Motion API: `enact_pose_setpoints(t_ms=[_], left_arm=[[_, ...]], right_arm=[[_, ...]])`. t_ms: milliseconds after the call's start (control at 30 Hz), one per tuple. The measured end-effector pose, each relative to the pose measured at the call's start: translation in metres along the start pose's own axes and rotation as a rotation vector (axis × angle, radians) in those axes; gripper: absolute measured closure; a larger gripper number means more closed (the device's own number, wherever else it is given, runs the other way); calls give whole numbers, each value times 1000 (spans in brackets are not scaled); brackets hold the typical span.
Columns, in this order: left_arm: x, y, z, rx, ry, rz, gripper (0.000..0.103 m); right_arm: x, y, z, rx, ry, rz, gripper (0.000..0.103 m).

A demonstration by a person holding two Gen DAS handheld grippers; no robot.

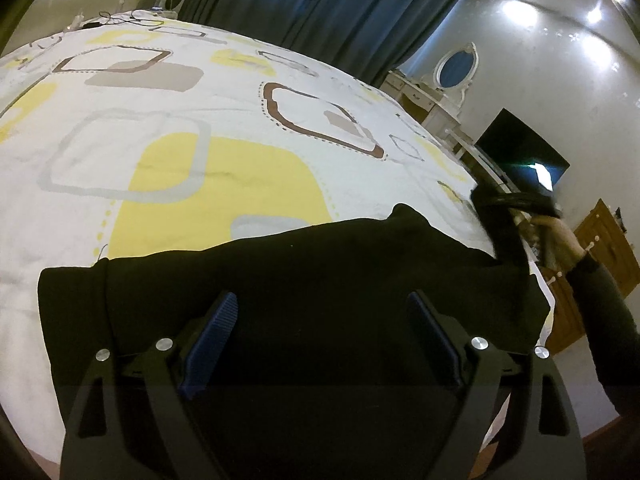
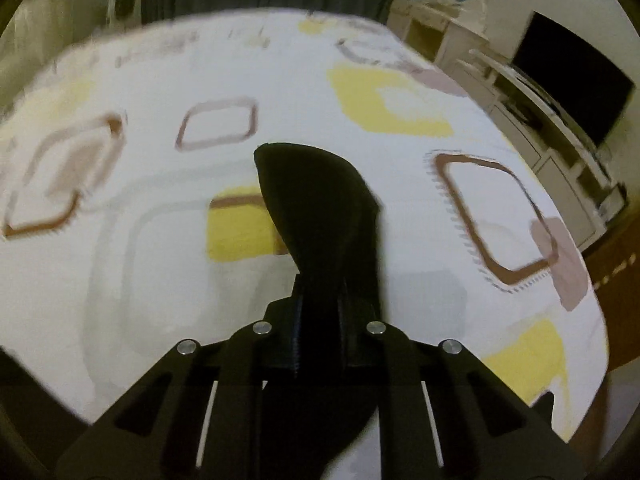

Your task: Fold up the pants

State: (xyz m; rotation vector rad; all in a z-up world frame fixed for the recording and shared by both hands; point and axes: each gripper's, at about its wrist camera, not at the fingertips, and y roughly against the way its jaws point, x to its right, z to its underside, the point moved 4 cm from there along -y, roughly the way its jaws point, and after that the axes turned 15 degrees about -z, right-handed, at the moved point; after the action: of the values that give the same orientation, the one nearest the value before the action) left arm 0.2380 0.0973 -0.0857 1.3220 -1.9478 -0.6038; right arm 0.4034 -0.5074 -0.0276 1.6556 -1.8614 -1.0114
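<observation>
Black pants (image 1: 280, 272) lie across the near part of a bed with a white, yellow and brown patterned sheet (image 1: 180, 120). My left gripper (image 1: 324, 320) is open, its blue-padded fingers (image 1: 212, 340) spread just above the pants and holding nothing. In the left wrist view my right gripper (image 1: 516, 204) is at the far right, lifting one end of the pants off the bed. In the right wrist view my right gripper (image 2: 320, 308) is shut on a fold of the black pants (image 2: 320, 208), which sticks up and forward from between the fingers above the sheet (image 2: 140, 240).
Dark blue curtains (image 1: 320, 4) hang behind the bed. A white dresser with an oval mirror (image 1: 456, 68) and a dark screen (image 1: 520, 152) stand to the right. A wooden cabinet (image 1: 600, 240) is at the far right. Cables (image 1: 116, 18) lie at the bed's far corner.
</observation>
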Motion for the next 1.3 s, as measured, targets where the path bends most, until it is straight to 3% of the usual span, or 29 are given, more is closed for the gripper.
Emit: enact_pose_setpoints(t_ms=[100, 267, 400, 600, 767, 867, 933, 1000, 1067, 1167, 1300], left_arm=[[1, -1, 0, -4, -2, -10, 17], [5, -1, 0, -11, 2, -28, 17], [9, -2, 0, -24, -5, -44, 17], [13, -4, 2, -36, -20, -79, 17], [11, -3, 4, -40, -21, -82, 17], [10, -2, 6, -40, -20, -80, 17], [10, -2, 6, -38, -16, -81, 17], [12, 0, 8, -31, -16, -96, 17], [18, 5, 13, -18, -10, -112, 17], [32, 17, 25, 13, 32, -69, 17], [59, 33, 47, 13, 129, 101, 17]], right_arm=[[47, 52, 22, 102, -97, -58, 90], [131, 114, 87, 218, -280, -100, 90], [183, 123, 152, 235, -459, -199, 90], [215, 103, 220, 248, -630, -286, 90], [229, 103, 244, 324, -741, -361, 86], [236, 125, 254, 391, -791, -266, 70], [228, 137, 258, 432, -815, -275, 59], [209, 147, 259, 454, -803, -337, 54], [183, 146, 260, 433, -791, -452, 49], [152, 127, 261, 351, -822, -594, 49], [127, 103, 263, 284, -827, -647, 49]])
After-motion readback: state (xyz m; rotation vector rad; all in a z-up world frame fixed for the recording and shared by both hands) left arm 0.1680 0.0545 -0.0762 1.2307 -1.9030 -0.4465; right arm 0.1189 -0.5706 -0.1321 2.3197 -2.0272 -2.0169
